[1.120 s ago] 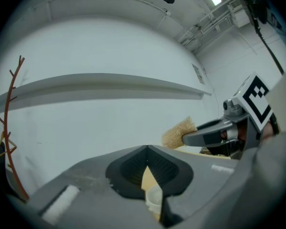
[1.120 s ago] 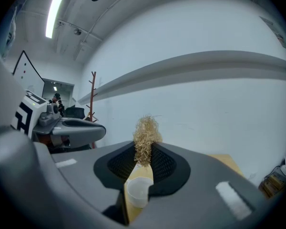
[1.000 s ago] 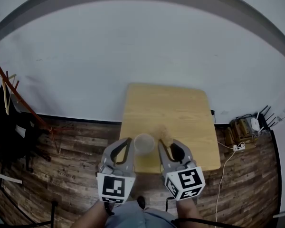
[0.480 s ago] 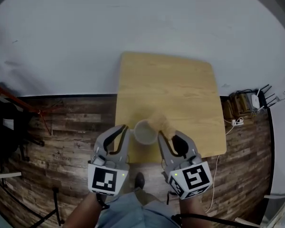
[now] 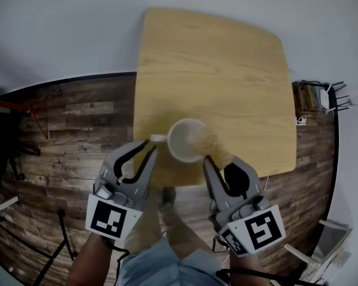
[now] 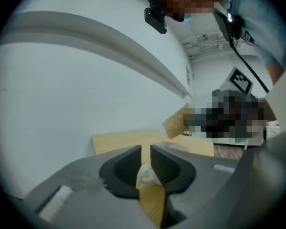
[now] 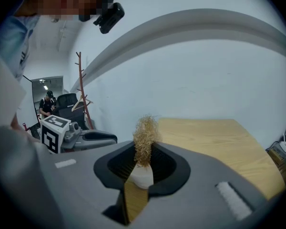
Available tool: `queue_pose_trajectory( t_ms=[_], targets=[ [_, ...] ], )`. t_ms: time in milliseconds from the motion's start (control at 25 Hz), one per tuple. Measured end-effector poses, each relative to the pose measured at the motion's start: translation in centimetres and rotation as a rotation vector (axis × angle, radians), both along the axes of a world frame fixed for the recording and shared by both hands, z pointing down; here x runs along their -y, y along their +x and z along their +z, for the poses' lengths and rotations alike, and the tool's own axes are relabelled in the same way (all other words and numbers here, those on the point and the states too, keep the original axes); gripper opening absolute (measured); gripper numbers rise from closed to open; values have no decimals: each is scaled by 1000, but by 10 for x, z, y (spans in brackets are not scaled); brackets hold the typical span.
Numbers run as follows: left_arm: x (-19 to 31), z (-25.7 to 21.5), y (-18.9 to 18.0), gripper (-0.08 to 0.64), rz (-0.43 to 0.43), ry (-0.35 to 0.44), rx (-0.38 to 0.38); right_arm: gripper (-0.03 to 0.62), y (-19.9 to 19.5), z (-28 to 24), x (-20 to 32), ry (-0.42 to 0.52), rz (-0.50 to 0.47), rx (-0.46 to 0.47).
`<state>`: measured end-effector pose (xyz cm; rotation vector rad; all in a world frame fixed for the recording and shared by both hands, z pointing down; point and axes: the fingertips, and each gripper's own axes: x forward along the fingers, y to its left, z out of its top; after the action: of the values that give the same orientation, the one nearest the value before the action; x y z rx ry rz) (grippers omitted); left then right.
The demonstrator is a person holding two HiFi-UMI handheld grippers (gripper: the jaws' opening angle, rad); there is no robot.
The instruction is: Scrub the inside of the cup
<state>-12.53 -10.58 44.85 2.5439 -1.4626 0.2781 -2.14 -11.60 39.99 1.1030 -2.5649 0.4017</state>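
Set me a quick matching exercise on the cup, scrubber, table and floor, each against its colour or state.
Things:
1. cup
2. scrubber
3. table
4. floor

Colour or state:
A. dark planks
B. white
C. clamped in the right gripper
D. pale wood

Pairs: 1-B, 2-C, 3-D, 4-A

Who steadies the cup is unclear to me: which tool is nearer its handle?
Left. The left tool has the handle of the cup between its opening jaws. The right tool is on the cup's opposite side, pinching a scrubber that reaches toward the cup.
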Motion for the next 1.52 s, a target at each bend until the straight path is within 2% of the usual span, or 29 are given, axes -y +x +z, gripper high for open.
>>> queue_pose_trajectory(
  t_ms=[120, 280, 400, 560, 840, 960, 1040, 1200, 1400, 1520],
  targets=[
    [-1, 17, 3, 120, 106, 41, 37, 75, -5, 6, -3, -19, -14, 20],
    [4, 32, 3, 170, 220, 77, 61, 75, -9, 22, -5, -69, -53, -41],
    [10, 46, 3, 170, 304, 85, 76, 75, -15, 40, -6, -111, -91, -82],
    [18, 54, 6, 170, 380, 75, 66, 75, -17, 50, -8, -160, -90, -93],
    [18, 67, 27, 169, 611, 55, 152, 75, -13, 60, -6, -211, -83, -105],
    [16, 77, 28, 162, 644, 14, 189, 75, -13, 62, -4, -226, -85, -105],
    [16, 80, 29, 118, 663, 8, 210, 75, -13, 64, -4, -232, -85, -107],
    [14, 81, 31, 103, 719, -18, 233, 75, -13, 68, -3, -245, -79, -112],
    [10, 79, 32, 94, 767, -104, 262, 75, -10, 72, -4, -265, -66, -125],
    [11, 71, 36, 94, 814, -116, 312, 75, -5, 68, -4, -268, -53, -138]
  ],
)
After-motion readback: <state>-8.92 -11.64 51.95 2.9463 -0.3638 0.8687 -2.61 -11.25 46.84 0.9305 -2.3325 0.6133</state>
